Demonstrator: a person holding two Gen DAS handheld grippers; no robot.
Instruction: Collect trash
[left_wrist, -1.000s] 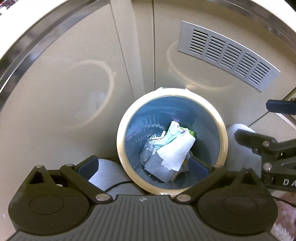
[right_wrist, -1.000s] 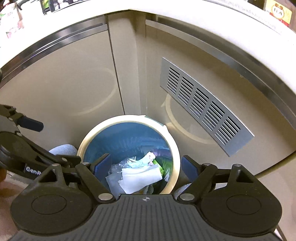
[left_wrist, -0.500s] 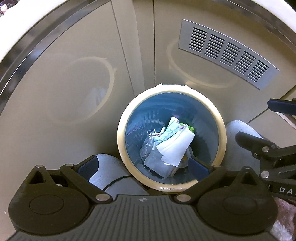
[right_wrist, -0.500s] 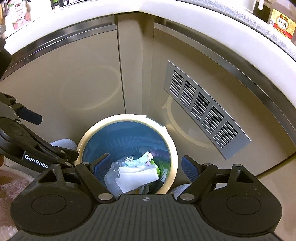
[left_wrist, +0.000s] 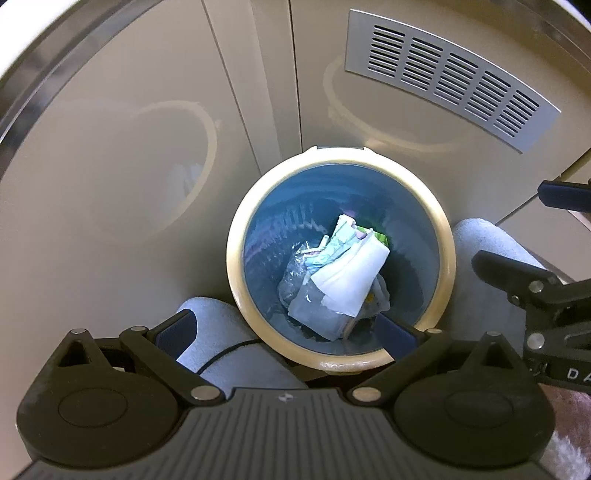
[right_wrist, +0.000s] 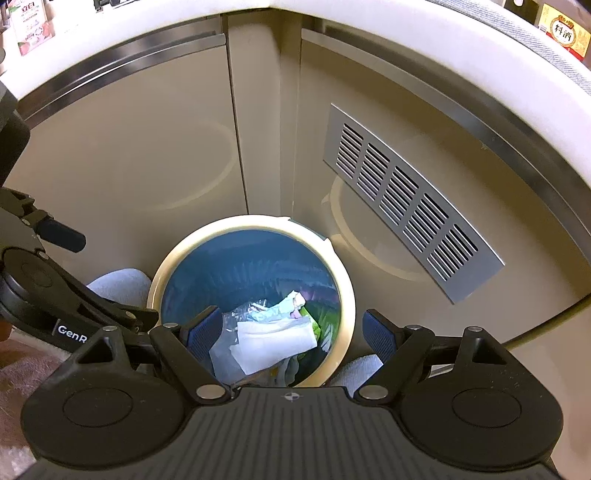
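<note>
Trash (left_wrist: 334, 280) lay loose at the bottom of the bin (left_wrist: 236, 254), uncollected; left gripper (left_wrist: 284, 328) and right gripper (right_wrist: 288, 336) both hung open and empty above it.

1. The floor is mostly hidden here; only a strip of pinkish rug (left_wrist: 570, 424) shows, right of the left gripper (left_wrist: 284, 330).
2. A cream-rimmed bin (left_wrist: 236, 236) stands on it, directly ahead, against the cabinet corner.
</note>
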